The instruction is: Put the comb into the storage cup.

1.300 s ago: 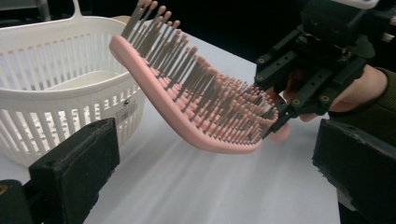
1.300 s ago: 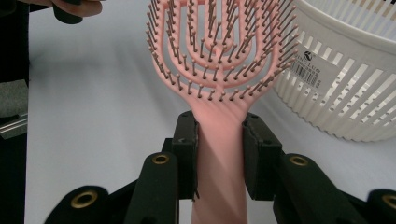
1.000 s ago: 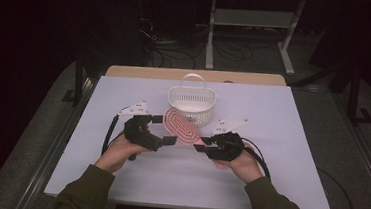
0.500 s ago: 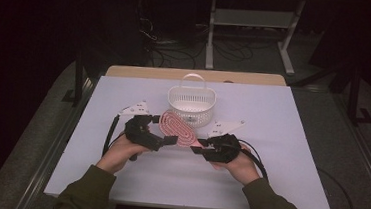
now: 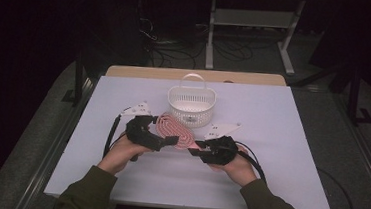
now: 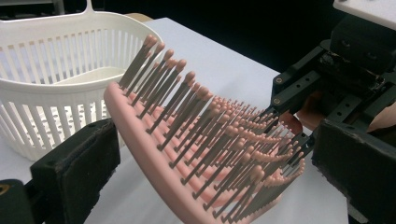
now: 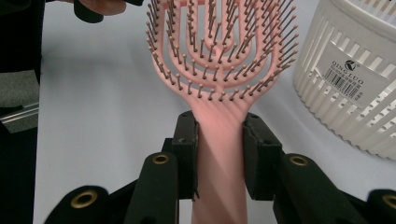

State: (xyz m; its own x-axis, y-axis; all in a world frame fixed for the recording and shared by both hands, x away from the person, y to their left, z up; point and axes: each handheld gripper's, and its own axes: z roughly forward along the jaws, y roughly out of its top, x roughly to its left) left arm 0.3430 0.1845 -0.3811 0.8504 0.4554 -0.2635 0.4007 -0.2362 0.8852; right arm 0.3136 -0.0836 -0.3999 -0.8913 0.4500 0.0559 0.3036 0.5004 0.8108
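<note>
A pink vented hairbrush (image 5: 174,128) hangs tilted just above the white table, in front of a white slatted basket (image 5: 191,102). My right gripper (image 5: 196,148) is shut on the brush's handle; in the right gripper view both pads of this gripper (image 7: 219,140) press the handle just below the neck of the brush (image 7: 215,100). My left gripper (image 5: 170,141) is at the head's left side. In the left gripper view its jaws (image 6: 217,172) stand wide on either side of the bristled head (image 6: 196,140), open, with the left pad close to the rim.
The basket (image 6: 56,93) stands upright just behind the brush, its handle raised, a label on its side (image 7: 345,84). The white table (image 5: 267,181) reaches well beyond both hands. Cables loop from each gripper along the table. A metal stand sits on the dark floor beyond.
</note>
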